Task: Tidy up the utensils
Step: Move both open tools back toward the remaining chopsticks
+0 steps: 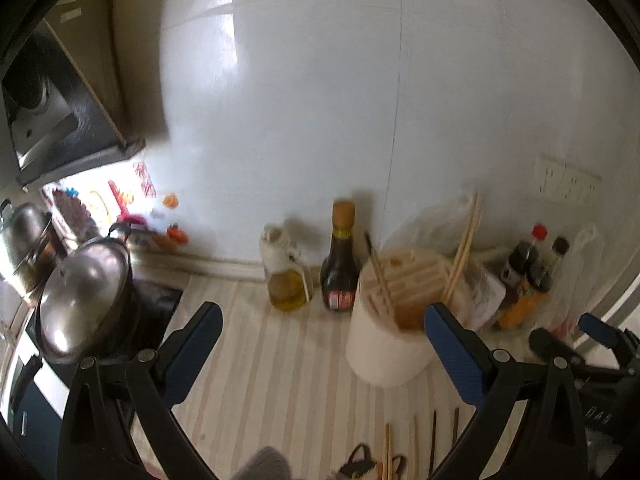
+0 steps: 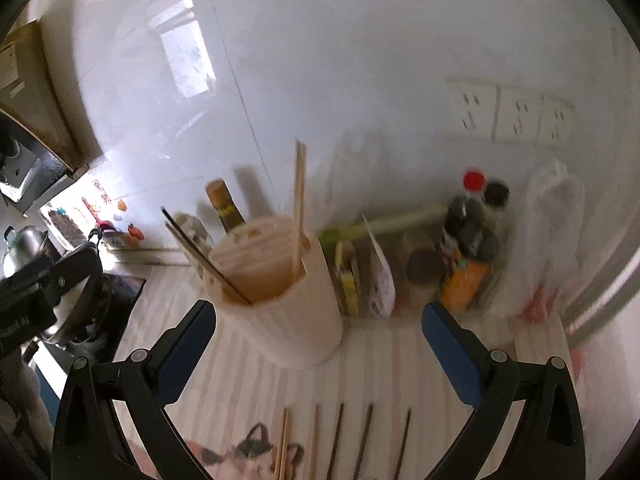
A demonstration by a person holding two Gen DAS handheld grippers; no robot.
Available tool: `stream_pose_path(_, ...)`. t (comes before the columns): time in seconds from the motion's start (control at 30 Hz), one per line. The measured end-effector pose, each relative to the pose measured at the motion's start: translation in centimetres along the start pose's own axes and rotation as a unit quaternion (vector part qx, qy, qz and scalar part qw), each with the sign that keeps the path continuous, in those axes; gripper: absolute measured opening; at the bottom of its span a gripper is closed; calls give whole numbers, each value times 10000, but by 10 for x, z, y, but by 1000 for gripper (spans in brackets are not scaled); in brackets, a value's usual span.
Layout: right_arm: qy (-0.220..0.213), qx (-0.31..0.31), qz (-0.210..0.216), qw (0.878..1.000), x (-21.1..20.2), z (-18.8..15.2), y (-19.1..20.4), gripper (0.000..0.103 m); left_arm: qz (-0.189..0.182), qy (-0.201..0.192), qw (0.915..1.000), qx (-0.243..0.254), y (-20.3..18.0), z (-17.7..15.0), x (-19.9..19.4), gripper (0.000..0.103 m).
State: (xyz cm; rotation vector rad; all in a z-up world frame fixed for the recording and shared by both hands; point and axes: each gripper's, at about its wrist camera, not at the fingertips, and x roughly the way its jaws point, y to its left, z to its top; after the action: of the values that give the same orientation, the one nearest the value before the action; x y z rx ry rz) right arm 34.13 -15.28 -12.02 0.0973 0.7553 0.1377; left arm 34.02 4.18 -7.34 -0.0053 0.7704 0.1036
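Both tongs stand wide open with nothing between their blue pads. The left tongs (image 1: 322, 322) hover over the striped counter (image 1: 280, 360), and the right tongs (image 2: 318, 320) hover over the same counter a little further right; the right tongs also show at the right edge of the left wrist view, and the left tongs at the left edge of the right wrist view.

A white cylindrical utensil holder (image 2: 280, 300) stands upright on the counter, near the white wall (image 1: 320, 100). In the right wrist view it sits between the two pads but is not touched by either. Several chopsticks already stand in it: a pale pair (image 2: 299, 204) rising almost upright at its right side, and a few leaning out to the left, one of them dark (image 2: 200, 254).

More loose chopsticks (image 2: 340, 440) lie side by side on the counter in front of the holder, close to the camera, some pale and some dark. They rest beside or partly on a cloth with a dark printed figure (image 2: 256, 448); which, I cannot tell.

Behind the holder to the left stand a dark sauce bottle with a tan cap (image 1: 341, 260) and a jug of yellow oil (image 1: 286, 276), just beside each other. To the right are a group of small bottles (image 2: 472, 240), one with a red cap, and a clear plastic bag (image 2: 552, 240). A pot with a shiny metal lid (image 1: 84, 296) sits on the stove at the far left. Wall sockets (image 2: 516, 114) are mounted above the bottles.
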Motion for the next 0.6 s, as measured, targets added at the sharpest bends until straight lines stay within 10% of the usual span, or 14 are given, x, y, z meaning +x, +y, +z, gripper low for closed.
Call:
stream_pose_path(0.3,1092,525,-698,9902,31,-76,-65,103,220,1129,9929,301,-31,-97,61,103)
stream_pose_path(0.43,1722,692,-868,9788,59,-111,-94,81,286,1651,9851,381,-42,-136,95,100)
stream_pose_path(0.6,2477,910,-842,9609,97,-151,-121,72,57,2602,9646,427,-54,-179,139,69)
